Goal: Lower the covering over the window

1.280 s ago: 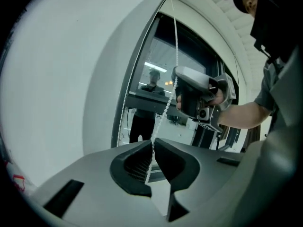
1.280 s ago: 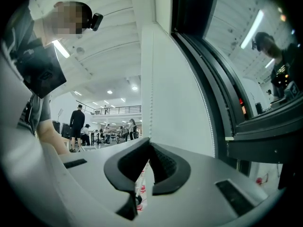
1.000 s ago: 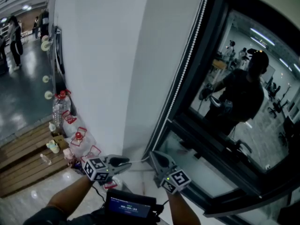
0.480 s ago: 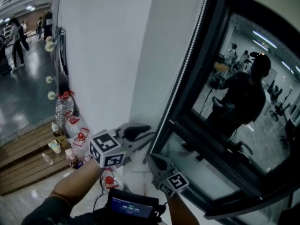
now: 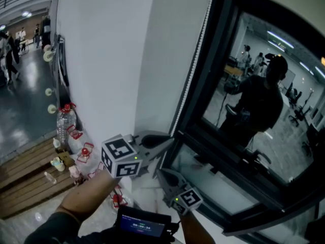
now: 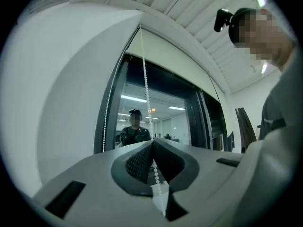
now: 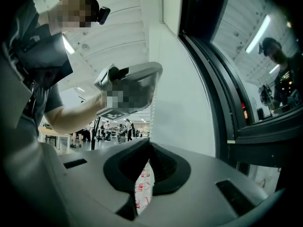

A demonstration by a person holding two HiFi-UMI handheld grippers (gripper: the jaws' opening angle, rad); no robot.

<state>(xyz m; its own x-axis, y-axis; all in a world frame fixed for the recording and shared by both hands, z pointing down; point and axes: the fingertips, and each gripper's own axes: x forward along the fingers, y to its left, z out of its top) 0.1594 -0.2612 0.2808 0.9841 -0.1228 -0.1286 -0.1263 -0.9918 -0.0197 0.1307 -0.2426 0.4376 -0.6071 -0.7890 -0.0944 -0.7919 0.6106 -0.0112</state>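
Note:
A white bead chain (image 5: 195, 60) hangs along the left side of the dark-framed window (image 5: 218, 151). In the left gripper view the chain (image 6: 144, 79) drops from the top of the frame, where a pale blind (image 6: 175, 63) covers only the upper strip of the glass. My left gripper (image 5: 171, 141) is raised beside the frame, and its jaws (image 6: 152, 142) are shut on the chain. My right gripper (image 5: 161, 173) sits just below it. From the left gripper (image 7: 132, 86) the chain (image 7: 152, 103) runs down into the right jaws (image 7: 150, 143), which are shut on it.
A white wall (image 5: 111, 60) stands left of the window. At its foot are a water bottle (image 5: 62, 123), red-and-white packets (image 5: 84, 151) and wooden planks (image 5: 25, 172). A small screen (image 5: 142, 222) hangs at my chest. People walk in the far hall (image 5: 7, 44). The glass reflects a person (image 5: 256, 105).
My left gripper has risen along the chain from beside the right gripper to above it, and its jaws, open half a second ago, have closed on the chain. The right gripper has stayed put.

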